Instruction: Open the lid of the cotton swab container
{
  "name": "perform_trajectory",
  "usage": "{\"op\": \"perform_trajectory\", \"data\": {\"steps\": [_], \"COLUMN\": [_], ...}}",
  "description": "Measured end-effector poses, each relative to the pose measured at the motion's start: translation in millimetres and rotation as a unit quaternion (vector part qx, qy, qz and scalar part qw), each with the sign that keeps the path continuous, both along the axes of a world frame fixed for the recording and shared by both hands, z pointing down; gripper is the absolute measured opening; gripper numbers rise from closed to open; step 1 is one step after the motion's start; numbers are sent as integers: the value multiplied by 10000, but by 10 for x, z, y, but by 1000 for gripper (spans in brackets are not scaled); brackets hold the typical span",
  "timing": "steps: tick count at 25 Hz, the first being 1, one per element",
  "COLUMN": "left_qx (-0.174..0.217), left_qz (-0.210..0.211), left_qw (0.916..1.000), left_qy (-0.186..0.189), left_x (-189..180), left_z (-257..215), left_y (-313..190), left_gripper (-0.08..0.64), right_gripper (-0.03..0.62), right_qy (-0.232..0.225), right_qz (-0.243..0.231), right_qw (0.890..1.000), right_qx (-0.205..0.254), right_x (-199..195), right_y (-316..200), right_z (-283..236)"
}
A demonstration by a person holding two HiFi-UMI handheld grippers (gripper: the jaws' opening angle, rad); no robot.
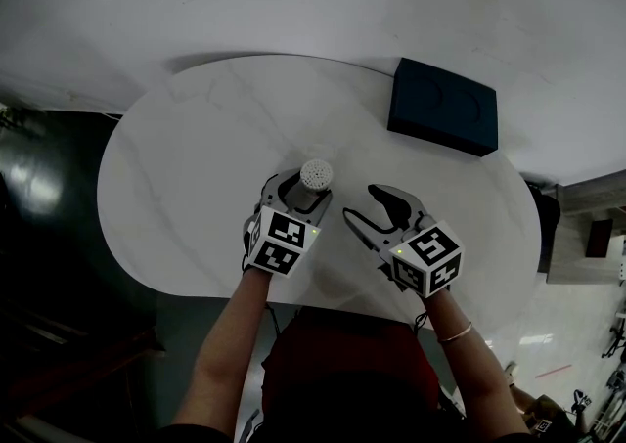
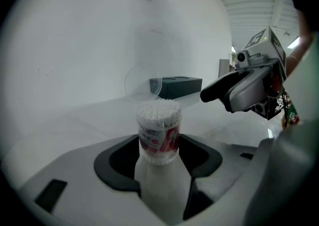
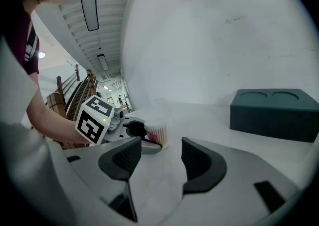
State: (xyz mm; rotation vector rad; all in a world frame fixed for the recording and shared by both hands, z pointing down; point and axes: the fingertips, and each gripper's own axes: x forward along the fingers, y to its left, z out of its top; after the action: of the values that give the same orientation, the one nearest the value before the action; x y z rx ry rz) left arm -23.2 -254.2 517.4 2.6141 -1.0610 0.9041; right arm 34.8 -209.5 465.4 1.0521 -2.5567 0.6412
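The cotton swab container [image 2: 158,132] is a small clear tub with a red and white label, upright on the white table [image 1: 186,187]. White swab tips show at its top, and its clear round lid [image 2: 142,83] stands tipped up behind them. My left gripper [image 2: 158,156] is shut on the tub's lower sides. In the head view the container [image 1: 315,177] sits between the left gripper's [image 1: 298,195] jaws. My right gripper [image 1: 360,204] hovers just right of it, open and empty, apart from the tub. The right gripper view shows the container [image 3: 158,134] ahead and to the left of my right gripper [image 3: 160,152].
A dark blue box [image 1: 442,106] with two round hollows in its top lies at the table's far right, also seen as the box [image 3: 276,113] in the right gripper view. The table's near edge [image 1: 293,299] runs just under my hands.
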Motion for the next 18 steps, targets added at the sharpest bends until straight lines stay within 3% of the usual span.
{"op": "perform_trajectory", "data": {"steps": [11, 18], "left_qx": [18, -75], "left_qz": [52, 76], "left_qw": [9999, 9999], "left_qy": [-129, -25], "left_x": [13, 34], "left_z": [15, 19], "left_y": [7, 36], "left_gripper": [256, 265], "right_gripper": [265, 265], "right_qy": [42, 36], "right_qz": [-58, -99], "right_qw": [10000, 9999], "right_qx": [-36, -61], "right_x": [-26, -47], "right_y": [21, 49], "right_z": [16, 30]}}
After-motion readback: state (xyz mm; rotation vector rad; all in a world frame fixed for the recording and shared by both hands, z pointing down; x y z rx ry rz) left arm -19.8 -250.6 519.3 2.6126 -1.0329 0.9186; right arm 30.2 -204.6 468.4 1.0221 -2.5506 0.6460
